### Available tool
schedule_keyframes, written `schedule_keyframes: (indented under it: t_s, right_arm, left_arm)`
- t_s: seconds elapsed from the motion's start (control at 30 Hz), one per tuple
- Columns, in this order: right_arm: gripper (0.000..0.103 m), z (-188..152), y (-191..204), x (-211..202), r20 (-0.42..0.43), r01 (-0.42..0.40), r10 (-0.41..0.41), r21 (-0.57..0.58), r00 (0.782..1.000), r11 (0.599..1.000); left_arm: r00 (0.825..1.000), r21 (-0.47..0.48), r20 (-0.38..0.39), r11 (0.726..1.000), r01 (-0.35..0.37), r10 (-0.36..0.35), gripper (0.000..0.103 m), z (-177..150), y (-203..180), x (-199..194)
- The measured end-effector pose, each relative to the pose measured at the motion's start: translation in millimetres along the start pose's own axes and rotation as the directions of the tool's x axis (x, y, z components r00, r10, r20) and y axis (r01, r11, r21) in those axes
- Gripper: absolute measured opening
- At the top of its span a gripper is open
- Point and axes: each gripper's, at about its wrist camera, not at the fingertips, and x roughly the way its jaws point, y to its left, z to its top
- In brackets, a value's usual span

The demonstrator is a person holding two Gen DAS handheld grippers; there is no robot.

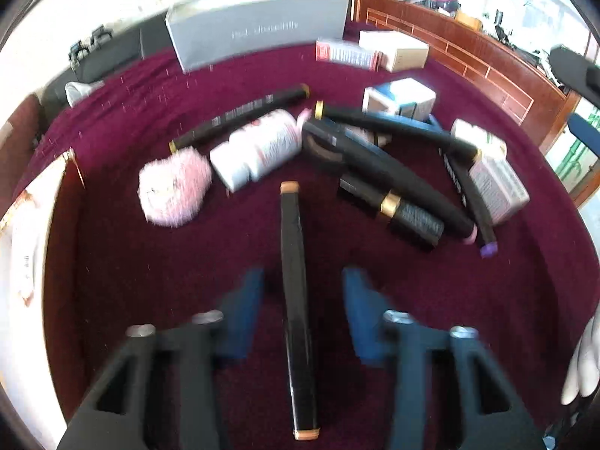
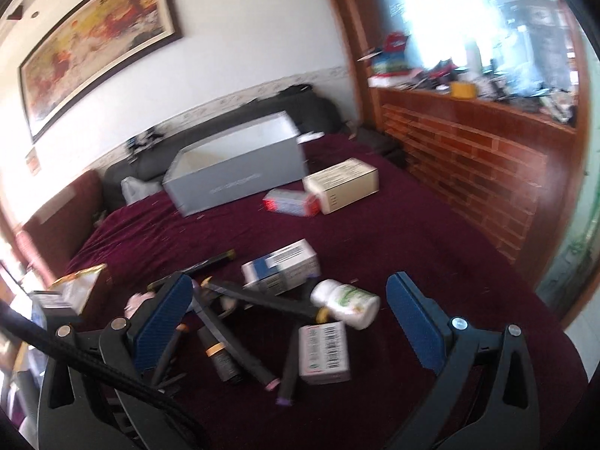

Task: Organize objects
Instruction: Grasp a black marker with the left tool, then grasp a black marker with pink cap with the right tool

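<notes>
Left tongs (image 1: 303, 311): spread, pads either side of a black marker (image 1: 298, 315) that lies lengthwise between them on the maroon cloth (image 1: 150, 262). No contact visible; the view is motion-blurred, so whether a pad grazes the barrel cannot be told. Judgement: the step in hand is the pick-up of this marker. To do it well, centre the pads on the mid-barrel, lower until they bracket it fully, then close squarely across it (a grip near either tan cap would likely let it pivot).

Right tongs (image 2: 288, 311): spread wide, holding nothing, hovering above the pile.

Surroundings, outward: the marker lies apart from the clutter, so its approach is unobstructed. Beyond it, a pink puff (image 1: 174, 191), a white bottle (image 1: 258, 150), further markers crossed over one another (image 1: 393, 172) and small cartons (image 1: 497, 183). A second white bottle (image 2: 347, 302) rests on the crossed markers.

Destination, by judgement: the open grey box (image 2: 240, 172) at the far side, well apart from the pile. Two cartons (image 2: 341, 183) sit just beside it, not blocking its opening. A tilted packet (image 1: 33, 225) stands at the left edge.
</notes>
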Motion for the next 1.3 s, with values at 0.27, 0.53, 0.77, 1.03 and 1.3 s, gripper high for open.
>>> schedule_keyframes:
  t_s: [0.27, 0.53, 0.77, 1.03, 1.3]
  right_arm:
    - [0.096, 1.2, 7.5, 65.9, -0.349, -0.292, 0.322, 0.137, 0.880, 0.947]
    - [0.057, -8.3, 30.8, 111.3, -0.511, -0.292, 0.298, 0.094, 0.806, 0.952]
    - [0.028, -15.6, 41.5, 127.0, -0.537, -0.200, 0.163, -0.010, 0.827, 0.980]
    - [0.014, -17.6, 49.6, 133.0, -0.535, -0.153, 0.099, -0.057, 0.839, 0.987]
    - [0.012, -10.8, 56.0, 99.8, -0.488, -0.190, 0.144, -0.047, 0.861, 0.981]
  left_arm:
    - [0.998, -0.113, -0.036, 0.993, 0.046, -0.050, 0.011, -21.0, 39.0, -12.6]
    - [0.998, -0.153, -0.009, 0.987, 0.056, -0.058, 0.012, -25.3, 40.6, -12.2]
    - [0.999, -0.153, 0.018, 0.987, 0.038, -0.035, 0.012, -26.3, 38.8, -12.5]
    - [0.996, -0.117, 0.077, 0.993, -0.035, 0.044, 0.012, -31.5, 25.9, -12.8]
    - [0.993, -0.212, 0.110, 0.975, 0.073, -0.050, 0.011, -43.4, 49.8, -35.7]
